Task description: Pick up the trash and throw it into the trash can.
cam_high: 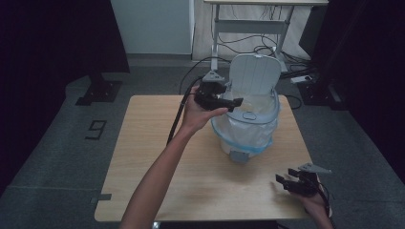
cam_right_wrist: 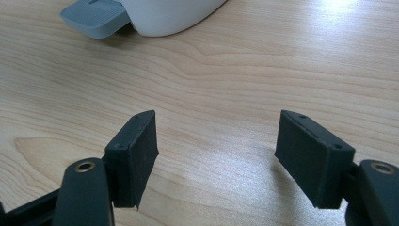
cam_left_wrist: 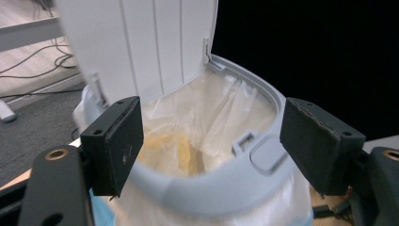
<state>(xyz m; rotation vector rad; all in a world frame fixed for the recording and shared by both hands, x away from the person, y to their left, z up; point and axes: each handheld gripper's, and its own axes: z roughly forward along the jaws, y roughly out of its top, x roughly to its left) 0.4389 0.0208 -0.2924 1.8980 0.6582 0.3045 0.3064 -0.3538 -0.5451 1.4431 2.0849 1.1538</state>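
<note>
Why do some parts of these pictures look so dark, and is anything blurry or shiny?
High view: the sides fall into near-black, light landing on the table. Left gripper view: the bin and its raised lid look soft and slightly blurred against black. Right gripper view: sharp wood grain, with white glare at the top right.

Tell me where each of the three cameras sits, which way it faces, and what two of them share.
High view: above the person's side, looking forward and down on the wooden table; both forearms, left tongs, right tongs.
Left gripper view: rides the left tongs, open, looking into the lined pedal bin under its raised lid.
Right gripper view: rides the right tongs, open, facing low across the table toward the bin's grey pedal.
Shared: all show the bin.
</note>
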